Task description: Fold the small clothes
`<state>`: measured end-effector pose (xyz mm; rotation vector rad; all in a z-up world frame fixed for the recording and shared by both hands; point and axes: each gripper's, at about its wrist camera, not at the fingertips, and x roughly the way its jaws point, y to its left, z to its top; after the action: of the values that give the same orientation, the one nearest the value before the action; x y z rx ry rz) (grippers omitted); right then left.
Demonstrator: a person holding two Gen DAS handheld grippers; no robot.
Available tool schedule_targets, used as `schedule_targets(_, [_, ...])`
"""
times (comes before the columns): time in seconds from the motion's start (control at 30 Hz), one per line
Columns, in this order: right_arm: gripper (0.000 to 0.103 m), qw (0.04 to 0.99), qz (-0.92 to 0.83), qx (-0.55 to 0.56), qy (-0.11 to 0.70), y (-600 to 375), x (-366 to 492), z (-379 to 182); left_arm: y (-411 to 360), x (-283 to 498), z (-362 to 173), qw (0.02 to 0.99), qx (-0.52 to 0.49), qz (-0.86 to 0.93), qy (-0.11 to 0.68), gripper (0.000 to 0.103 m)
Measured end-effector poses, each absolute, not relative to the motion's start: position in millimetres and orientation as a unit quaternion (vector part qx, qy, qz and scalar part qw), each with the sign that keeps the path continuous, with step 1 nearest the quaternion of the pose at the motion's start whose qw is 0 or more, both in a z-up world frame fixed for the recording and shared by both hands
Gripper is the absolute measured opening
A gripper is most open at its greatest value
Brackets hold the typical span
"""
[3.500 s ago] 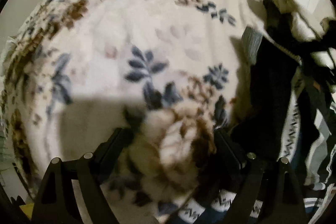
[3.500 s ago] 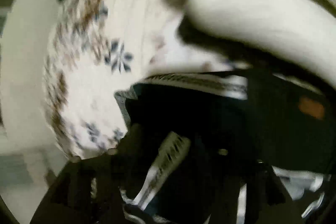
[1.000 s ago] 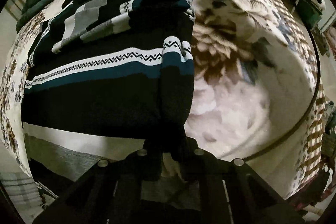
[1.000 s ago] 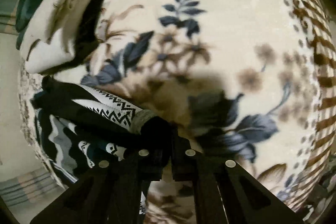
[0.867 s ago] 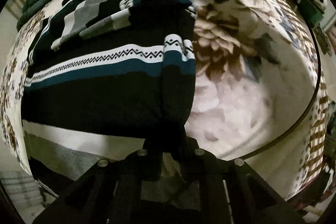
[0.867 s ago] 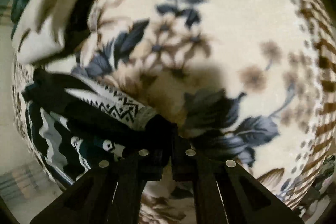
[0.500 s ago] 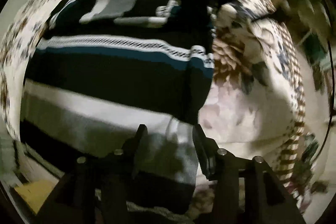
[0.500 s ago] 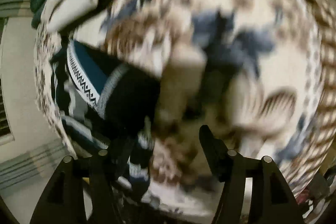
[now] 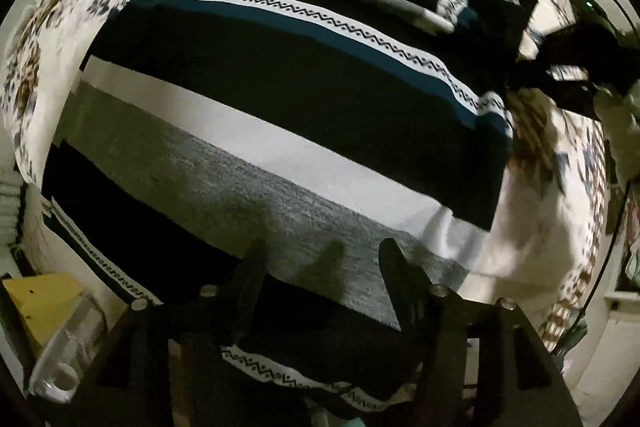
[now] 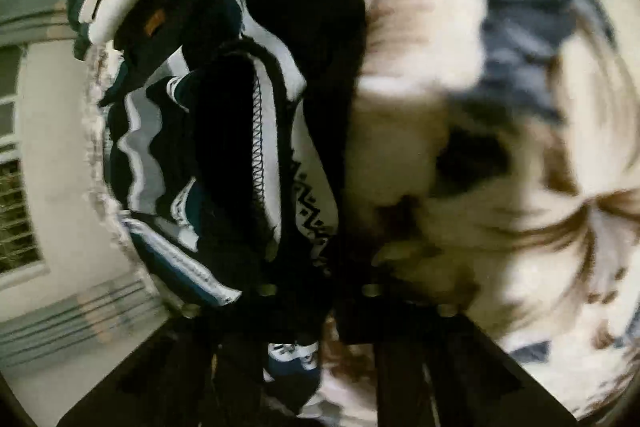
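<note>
No words, numbers or brand names can be read in either view. A small orange patch sits on dark fabric at about ten o'clock in the right wrist view, too blurred to read.

We see a cream fleece blanket with blue and brown flowers that covers the surface. In the right wrist view a pale plain wall stands at the left, with a white-framed window in it. A yellow box lies low at the left. The light is dim.
</note>
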<state>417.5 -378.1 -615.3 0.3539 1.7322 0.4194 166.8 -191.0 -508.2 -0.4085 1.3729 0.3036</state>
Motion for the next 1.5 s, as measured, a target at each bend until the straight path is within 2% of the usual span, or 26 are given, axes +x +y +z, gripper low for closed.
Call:
schedule_targets(0.17, [0.0, 0.657, 0.118, 0.101, 0.738, -403, 423, -599, -180, 161, -508, 0.744, -0.203, 0.154, 0.618, 0.055])
schedule_targets(0.3, [0.001, 0.604, 0.147, 0.154, 0.768, -425, 417, -603, -168, 152, -507, 0.741, -0.201, 0.162, 0.62, 0.055])
schedule_targets(0.33, [0.008, 0.586, 0.168, 0.165, 0.776, -422, 409, -600, -165, 149, -507, 0.74, -0.2, 0.165, 0.62, 0.055])
schedule_targets(0.37, [0.031, 0.574, 0.177, 0.166, 0.782, -418, 402, -598, -163, 147, -505, 0.739, -0.199, 0.167, 0.622, 0.055])
schedule_targets(0.43, [0.062, 0.56, 0.193, 0.177, 0.786, -410, 387, -597, -157, 141, -505, 0.735, -0.196, 0.173, 0.626, 0.055])
schedule_targets(0.47, [0.063, 0.557, 0.199, 0.191, 0.784, -404, 379, -599, -154, 138, -506, 0.733, -0.195, 0.174, 0.628, 0.055])
schedule_targets(0.53, [0.063, 0.546, 0.201, 0.207, 0.786, -393, 367, -609, -149, 133, -506, 0.73, -0.189, 0.177, 0.632, 0.055])
schedule_targets(0.57, [0.052, 0.543, 0.2, 0.214, 0.787, -389, 362, -614, -146, 131, -505, 0.731, -0.185, 0.177, 0.633, 0.055])
schedule_targets(0.6, [0.032, 0.552, 0.195, 0.216, 0.782, -382, 356, -620, -145, 129, -503, 0.732, -0.182, 0.178, 0.632, 0.055])
schedule_targets(0.63, [0.008, 0.56, 0.188, 0.202, 0.781, -380, 352, -623, -142, 127, -502, 0.733, -0.179, 0.179, 0.632, 0.055])
schedule_targets(0.8, [0.006, 0.606, 0.129, 0.19, 0.762, -395, 338, -610, -137, 118, -503, 0.732, -0.18, 0.185, 0.63, 0.055])
schedule_targets(0.97, [0.009, 0.586, 0.149, 0.176, 0.777, -382, 340, -617, -133, 110, -514, 0.72, -0.203, 0.184, 0.637, 0.055])
schedule_targets(1.0, [0.013, 0.572, 0.158, 0.188, 0.783, -382, 342, -618, -132, 107, -514, 0.719, -0.207, 0.184, 0.637, 0.055])
schedule_targets(1.03, [0.024, 0.559, 0.164, 0.192, 0.79, -384, 343, -616, -128, 104, -515, 0.718, -0.211, 0.184, 0.637, 0.055])
schedule_targets(1.07, [0.039, 0.552, 0.168, 0.19, 0.794, -389, 343, -614, -125, 99, -515, 0.716, -0.215, 0.185, 0.638, 0.055])
schedule_targets(1.13, [0.054, 0.542, 0.181, 0.189, 0.798, -395, 330, -607, -116, 89, -517, 0.711, -0.222, 0.19, 0.64, 0.055])
schedule_targets(1.17, [0.058, 0.535, 0.186, 0.189, 0.802, -397, 320, -607, -110, 81, -518, 0.707, -0.226, 0.194, 0.642, 0.055])
schedule_targets(1.43, [0.058, 0.463, 0.185, 0.202, 0.843, -377, 207, -660, -50, 50, -519, 0.701, -0.219, 0.217, 0.643, 0.055])
schedule_targets(1.47, [0.047, 0.468, 0.183, 0.198, 0.842, -377, 200, -664, -45, 50, -519, 0.702, -0.215, 0.219, 0.643, 0.055])
schedule_targets(1.5, [0.026, 0.485, 0.182, 0.191, 0.834, -373, 190, -666, -38, 49, -517, 0.704, -0.21, 0.22, 0.641, 0.055])
